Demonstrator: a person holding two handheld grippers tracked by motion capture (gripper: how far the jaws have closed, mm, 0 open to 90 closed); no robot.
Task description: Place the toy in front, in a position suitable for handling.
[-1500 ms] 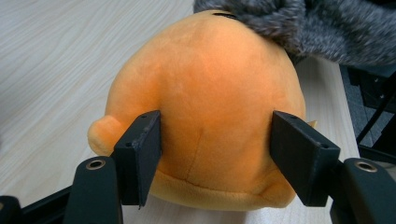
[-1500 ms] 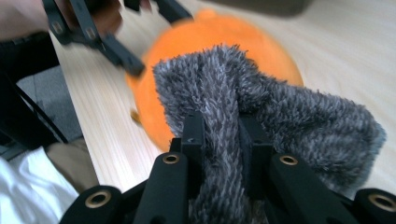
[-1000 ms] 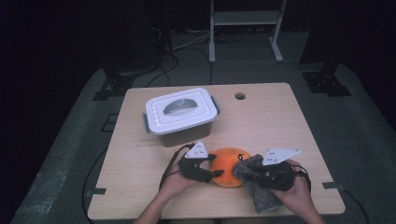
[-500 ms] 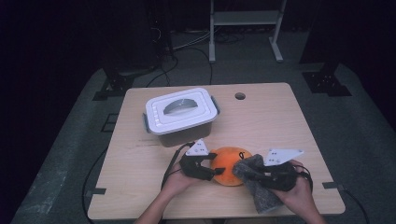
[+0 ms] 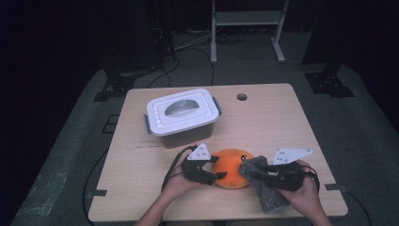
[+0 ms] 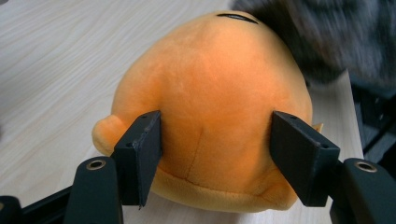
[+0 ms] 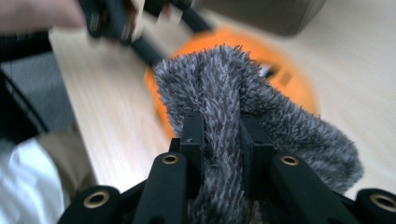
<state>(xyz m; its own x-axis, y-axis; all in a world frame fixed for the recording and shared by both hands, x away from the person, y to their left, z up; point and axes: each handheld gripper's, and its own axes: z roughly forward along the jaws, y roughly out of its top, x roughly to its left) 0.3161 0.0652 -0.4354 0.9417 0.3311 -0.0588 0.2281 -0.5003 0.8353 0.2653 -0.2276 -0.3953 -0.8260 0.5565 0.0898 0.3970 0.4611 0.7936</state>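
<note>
A round orange plush toy lies on the wooden table near its front edge. My left gripper comes at it from the left, and in the left gripper view its jaws press on both sides of the plush. My right gripper is shut on a grey furry cloth that touches the toy's right side and hangs toward the table edge. In the right gripper view the cloth bunches between the jaws, with the plush blurred behind it.
A white lidded plastic box with grey latches stands behind the plush, left of centre. A small round hole is near the table's far edge. Beyond the table are a metal rack's legs and cables on the dark floor.
The grey cloth in my right gripper has shifted slightly against the plush's right side. My left gripper and the plush have stayed where they were.
</note>
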